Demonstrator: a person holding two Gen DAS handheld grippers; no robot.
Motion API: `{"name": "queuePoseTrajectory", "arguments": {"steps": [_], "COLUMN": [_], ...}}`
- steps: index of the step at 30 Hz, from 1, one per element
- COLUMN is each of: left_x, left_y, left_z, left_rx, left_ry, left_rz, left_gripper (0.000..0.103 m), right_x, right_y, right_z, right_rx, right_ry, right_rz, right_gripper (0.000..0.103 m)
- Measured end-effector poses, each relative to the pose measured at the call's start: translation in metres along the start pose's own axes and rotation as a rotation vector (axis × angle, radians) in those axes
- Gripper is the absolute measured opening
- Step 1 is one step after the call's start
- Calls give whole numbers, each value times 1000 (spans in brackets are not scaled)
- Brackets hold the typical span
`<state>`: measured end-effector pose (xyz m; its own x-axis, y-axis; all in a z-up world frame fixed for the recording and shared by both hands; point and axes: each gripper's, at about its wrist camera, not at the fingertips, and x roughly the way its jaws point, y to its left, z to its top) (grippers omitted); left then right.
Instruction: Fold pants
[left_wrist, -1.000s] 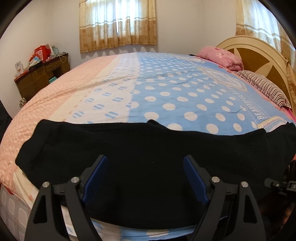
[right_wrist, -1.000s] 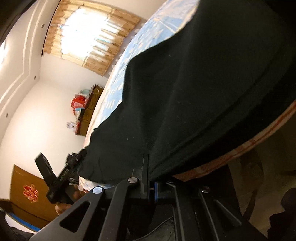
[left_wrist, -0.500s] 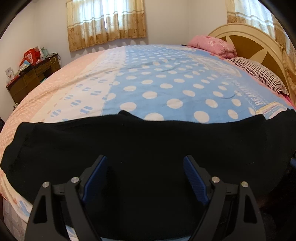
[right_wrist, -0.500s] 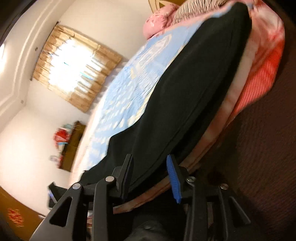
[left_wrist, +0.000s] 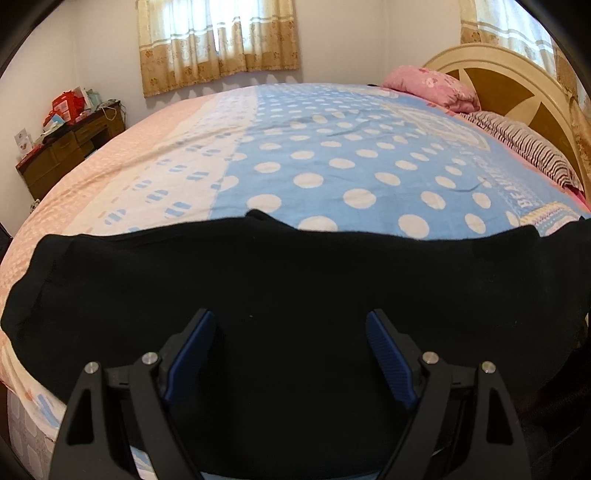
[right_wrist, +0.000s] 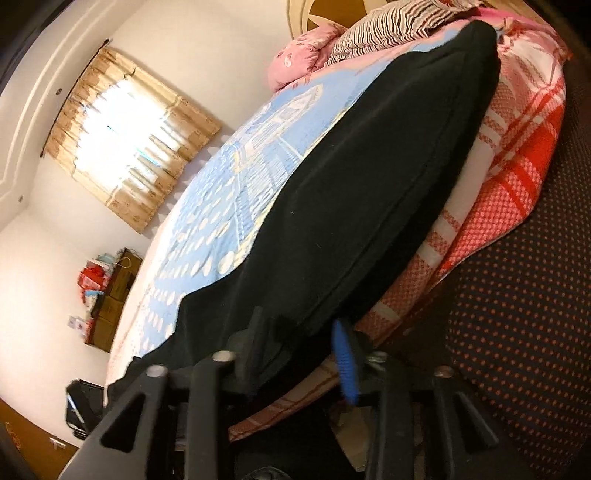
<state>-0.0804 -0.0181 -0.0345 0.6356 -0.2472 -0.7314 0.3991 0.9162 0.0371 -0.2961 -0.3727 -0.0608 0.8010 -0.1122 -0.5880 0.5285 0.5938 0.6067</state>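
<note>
The black pants (left_wrist: 295, 277) lie flat across the near edge of the bed, stretched from left to right. My left gripper (left_wrist: 290, 325) hovers just above their middle, open, with nothing between its blue pads (left_wrist: 388, 362). In the right wrist view the pants (right_wrist: 369, 184) run along the bed's side toward the pillows. My right gripper (right_wrist: 299, 332) is at their near end. Its jaws stand apart and are closing, with the folded edge of the fabric between them; the pads do not press on it.
The bed has a blue dotted and pink cover (left_wrist: 332, 155). A pink pillow (left_wrist: 432, 86), a striped pillow (left_wrist: 524, 147) and the headboard (left_wrist: 517, 70) are at the right. A cluttered wooden dresser (left_wrist: 66, 147) stands far left. A red plaid blanket (right_wrist: 517, 166) hangs off the bed's side.
My right gripper, shut on the pants' edge a second ago, let go, rose and swung round, and its jaws now straddle the edge. The left gripper drew slightly closer to the pants.
</note>
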Motion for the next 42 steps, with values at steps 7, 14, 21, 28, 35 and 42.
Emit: {"name": "queuePoseTrajectory", "arguments": {"steps": [7,14,21,28,35,42], "left_x": [-2,-5,-2,1,7,7], "left_y": [-4,-4,-8,-8,-14,-18], "left_z": [1,3,1,1,1,4], "left_rx": [14,9,24,20,36,38], "left_ry": [-2,-11,0,3,16,26], "left_rz": [-5,-16,-14,-9,-7,20], "left_gripper": [86,86,86,86,86,86], "right_x": [-6,-8,-7,-81,-60,5], "right_y": [4,0,2,1,-10,-28], "right_z": [-3,-8,-5,38,144,172], "right_rx": [-10,-12,-29,-5,-162,-299], "right_ry": [21,54,99,-227,-201,-16], "right_rz": [-52,-143,-202,-340,-271,-345], "right_gripper": [4,3,3,5,50,13]}}
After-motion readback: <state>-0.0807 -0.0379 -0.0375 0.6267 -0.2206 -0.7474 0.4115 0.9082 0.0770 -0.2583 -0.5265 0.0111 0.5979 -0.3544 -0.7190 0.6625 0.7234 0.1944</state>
